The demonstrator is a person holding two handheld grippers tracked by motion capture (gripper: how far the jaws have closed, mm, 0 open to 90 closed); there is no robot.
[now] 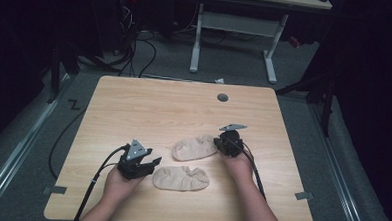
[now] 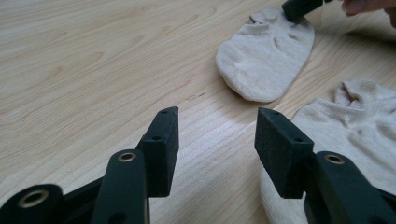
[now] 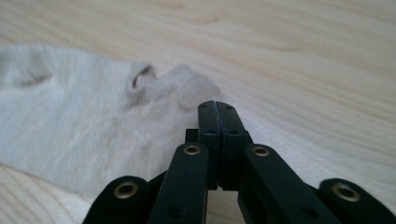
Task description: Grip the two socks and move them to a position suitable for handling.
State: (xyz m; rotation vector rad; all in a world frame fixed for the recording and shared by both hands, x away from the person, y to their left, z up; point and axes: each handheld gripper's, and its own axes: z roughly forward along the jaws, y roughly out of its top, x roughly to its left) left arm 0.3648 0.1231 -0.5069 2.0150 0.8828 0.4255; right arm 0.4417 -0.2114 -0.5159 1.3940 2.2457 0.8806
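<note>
Two beige ankle socks lie flat on the wooden table [image 1: 154,103]. The far sock [image 1: 195,148] [image 2: 268,60] [image 3: 70,121] has my right gripper [image 1: 217,143] [image 3: 218,106] at its right end, over the cuff. Its jaws are pressed together, and I see no fabric between them. The right gripper's tip [image 2: 299,8] touches that sock's end in the left gripper view. The near sock [image 1: 181,178] [image 2: 355,121] lies just right of my left gripper [image 1: 151,163] [image 2: 217,126]. That gripper is open, with bare wood between its jaws, and its right jaw is over the sock's edge.
A grey round grommet [image 1: 222,97] sits in the table's far half. Beyond the table stand a white desk frame [image 1: 237,27] and dark cables on the floor [image 1: 136,53]. Bare wood stretches across the far and left parts of the table.
</note>
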